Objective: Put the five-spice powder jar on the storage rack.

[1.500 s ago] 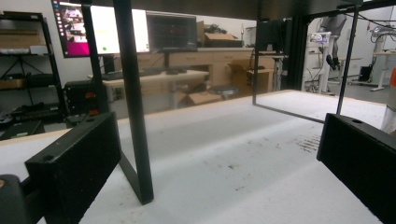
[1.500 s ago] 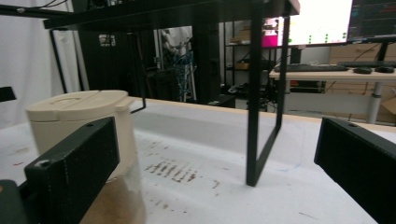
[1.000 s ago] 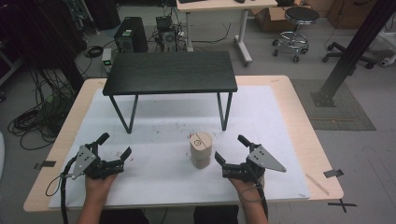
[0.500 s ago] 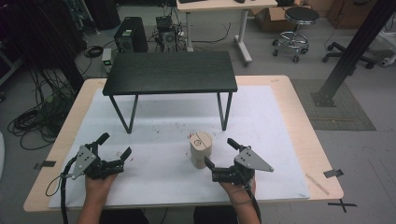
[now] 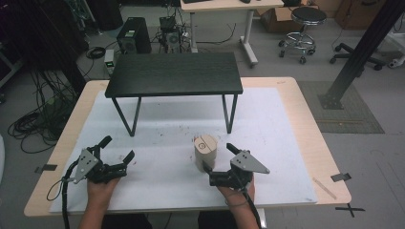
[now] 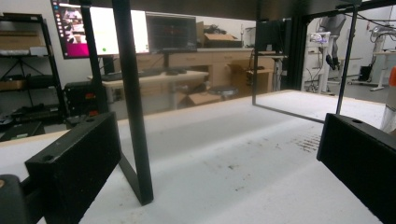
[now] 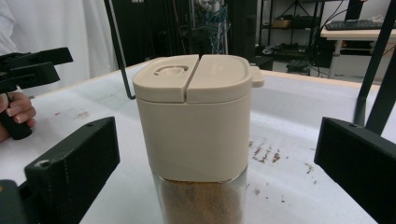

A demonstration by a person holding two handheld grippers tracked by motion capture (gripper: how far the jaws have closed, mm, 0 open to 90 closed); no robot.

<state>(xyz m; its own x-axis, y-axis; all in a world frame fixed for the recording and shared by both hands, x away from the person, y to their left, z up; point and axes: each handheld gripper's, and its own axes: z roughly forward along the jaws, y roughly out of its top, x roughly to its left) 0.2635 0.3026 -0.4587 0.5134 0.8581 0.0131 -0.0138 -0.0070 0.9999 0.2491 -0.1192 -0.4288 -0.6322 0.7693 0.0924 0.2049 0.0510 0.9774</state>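
My right gripper (image 5: 217,160) stands wide open, gripping nothing; one jaw on either side of the beige-lidded jar (image 7: 196,140), neither touching. Jar upright on the white mat (image 5: 162,138), near its front edge, brown powder visible in the clear lower part. My left gripper (image 5: 116,150) is also open and empty, resting well apart to the left. The black bench (image 5: 174,74) stands behind.

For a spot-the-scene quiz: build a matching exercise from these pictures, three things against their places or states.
Things:
1. right tongs
2. left tongs
3. beige-lidded jar

Places or states:
A. stands upright on the white mat, in front of the black shelf
B. open, apart from everything, near the table's front left
C. open, one jaw on each side of the jar

Pairs: 1-C, 2-B, 3-A
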